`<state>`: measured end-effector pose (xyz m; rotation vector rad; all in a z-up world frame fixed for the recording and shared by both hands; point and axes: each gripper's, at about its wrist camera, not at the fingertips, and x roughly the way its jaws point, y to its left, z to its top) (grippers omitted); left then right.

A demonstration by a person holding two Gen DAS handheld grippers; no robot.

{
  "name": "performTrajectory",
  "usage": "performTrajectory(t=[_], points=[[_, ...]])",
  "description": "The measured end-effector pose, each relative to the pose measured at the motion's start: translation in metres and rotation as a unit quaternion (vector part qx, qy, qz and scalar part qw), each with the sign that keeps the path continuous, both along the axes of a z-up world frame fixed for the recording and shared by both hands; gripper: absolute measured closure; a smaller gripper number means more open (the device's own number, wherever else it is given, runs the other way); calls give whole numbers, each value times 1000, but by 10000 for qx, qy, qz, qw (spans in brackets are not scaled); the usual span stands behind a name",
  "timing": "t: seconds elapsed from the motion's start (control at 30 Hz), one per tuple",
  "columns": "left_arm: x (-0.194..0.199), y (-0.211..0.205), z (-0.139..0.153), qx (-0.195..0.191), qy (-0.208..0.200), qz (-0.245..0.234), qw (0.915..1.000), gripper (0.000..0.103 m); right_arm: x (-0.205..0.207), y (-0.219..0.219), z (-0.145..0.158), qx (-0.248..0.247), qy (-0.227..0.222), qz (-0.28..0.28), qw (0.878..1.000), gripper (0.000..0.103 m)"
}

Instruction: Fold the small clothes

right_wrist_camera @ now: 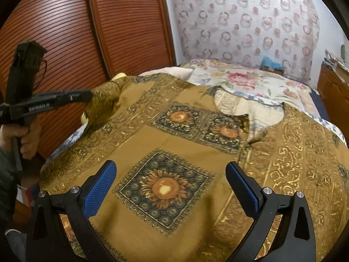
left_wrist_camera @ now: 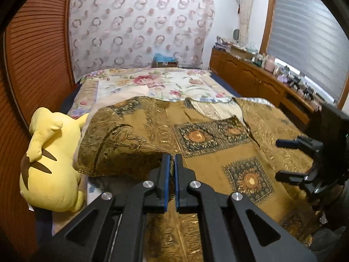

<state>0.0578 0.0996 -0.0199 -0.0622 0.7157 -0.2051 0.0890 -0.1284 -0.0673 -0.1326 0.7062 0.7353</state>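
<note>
A brown and gold shirt (left_wrist_camera: 207,152) printed with sunflower squares lies spread on the bed, neckline toward the far end. My left gripper (left_wrist_camera: 172,158) is shut on a fold of the shirt's left side, and the cloth rises from the bed toward the pads. In the right wrist view the left gripper (right_wrist_camera: 90,95) holds that bunched fabric up at the shirt's (right_wrist_camera: 174,131) left edge. My right gripper (right_wrist_camera: 171,164) stands open just above a sunflower square at the shirt's middle, with nothing between its fingers. It also shows at the right edge of the left wrist view, right gripper (left_wrist_camera: 281,159).
A yellow plush toy (left_wrist_camera: 50,163) lies at the bed's left edge beside the lifted cloth. A floral bedspread (left_wrist_camera: 152,83) covers the far half. Louvred wooden doors (right_wrist_camera: 65,43) stand close on the left, a wooden dresser (left_wrist_camera: 250,74) with several small items on the right. A hand (right_wrist_camera: 24,139) grips the left handle.
</note>
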Motion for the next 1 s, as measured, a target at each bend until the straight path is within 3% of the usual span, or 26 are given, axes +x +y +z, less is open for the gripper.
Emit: performTrajectory(t=[0.13,0.43,0.53,0.6,0.63,0.83,0.97,1.0], points=[[-7,-6,-6,36,-40,68,10000,95,1,-6,-2,53,24,-67,10000,1],[-39,12,1,-93,-421,382,9983,71,3,-4,-6,20,44,-60,10000,1],[-51,21,4,-53,-557,511,9971,61,5,4,-1,-63,-39,13,10000,1],[-57,28,6,-64,-604,571,9965,48,7,13,4,-130,-131,99,9998,3],[-60,31,6,-70,-623,599,9962,48,9,19,6,-138,-165,168,9996,3],[-78,54,3,-42,-691,918,9934,47,17,66,28,-205,-359,821,9958,18],[-89,71,-4,-116,-720,1130,9909,46,25,105,36,-207,-356,1291,9908,44],[-91,75,-7,-132,-717,1167,9905,46,27,116,37,-187,-314,1426,9891,45]])
